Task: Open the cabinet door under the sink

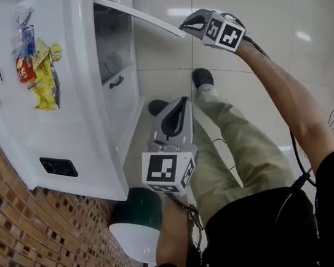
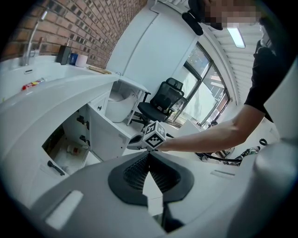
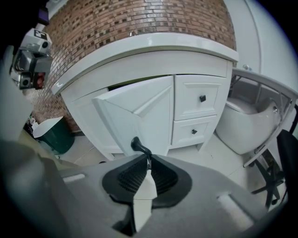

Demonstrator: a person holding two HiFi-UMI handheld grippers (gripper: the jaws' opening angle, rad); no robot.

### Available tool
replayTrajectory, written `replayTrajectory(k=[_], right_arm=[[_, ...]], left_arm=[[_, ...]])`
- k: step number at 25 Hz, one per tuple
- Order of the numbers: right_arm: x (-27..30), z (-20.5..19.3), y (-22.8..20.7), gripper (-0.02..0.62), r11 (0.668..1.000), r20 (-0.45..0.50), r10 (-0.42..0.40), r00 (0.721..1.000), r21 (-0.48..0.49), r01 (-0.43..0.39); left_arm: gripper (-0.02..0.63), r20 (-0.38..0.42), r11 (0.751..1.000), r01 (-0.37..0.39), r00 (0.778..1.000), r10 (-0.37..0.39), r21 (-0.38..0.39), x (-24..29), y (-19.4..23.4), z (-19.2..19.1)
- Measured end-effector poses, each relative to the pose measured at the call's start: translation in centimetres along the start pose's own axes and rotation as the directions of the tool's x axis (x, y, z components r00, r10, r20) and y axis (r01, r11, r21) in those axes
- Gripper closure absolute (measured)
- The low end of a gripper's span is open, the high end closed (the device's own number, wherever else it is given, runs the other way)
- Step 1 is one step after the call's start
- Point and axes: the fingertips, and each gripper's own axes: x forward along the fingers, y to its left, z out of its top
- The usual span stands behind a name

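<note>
The white cabinet door (image 3: 135,109) under the sink stands swung partly out from the vanity (image 1: 63,145). My right gripper (image 3: 148,161) is shut on the door's black handle (image 3: 138,146). In the head view this gripper (image 1: 193,26) sits at the free edge of the open door (image 1: 137,15), and the handle is hidden there. The dark cabinet inside (image 2: 65,148) shows behind the door. My left gripper (image 1: 176,113) hovers shut and holds nothing, just in front of the vanity. Its jaws (image 2: 149,155) point toward the right gripper's marker cube (image 2: 154,134).
A second door with a black handle (image 1: 116,81) stays flat on the vanity. Two drawers with black knobs (image 3: 202,98) lie beside the open door. A green bin (image 1: 136,218) stands at the vanity's end. Snack packets (image 1: 39,71) lie on the sink. An office chair (image 2: 163,100) stands beyond.
</note>
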Motion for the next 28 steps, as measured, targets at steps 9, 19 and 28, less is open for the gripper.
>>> replayTrajectory(k=[9,19,28], right_arm=[[-1.3,-0.6,-4.1,0.581,0.987,0.043,-0.098,0.994,0.131,0.092],[-4.3,-5.4,-6.1,0.604,0.970,0.002,-0.132,0.991,0.208,0.129],[-5.0,-6.6,-5.3,0.604,0.956,0.018,-0.145,0.989,0.261,0.135]], left_arm=[[0.591,-0.007,1.000,-0.003,1.000,0.003,0.003,0.8,-0.4,0.3],[0.591,-0.017,1.000,0.007,1.000,-0.007,0.017,2.0,-0.7,1.3],[0.591,-0.024,0.999,0.018,1.000,-0.017,0.036,2.9,-1.3,1.8]])
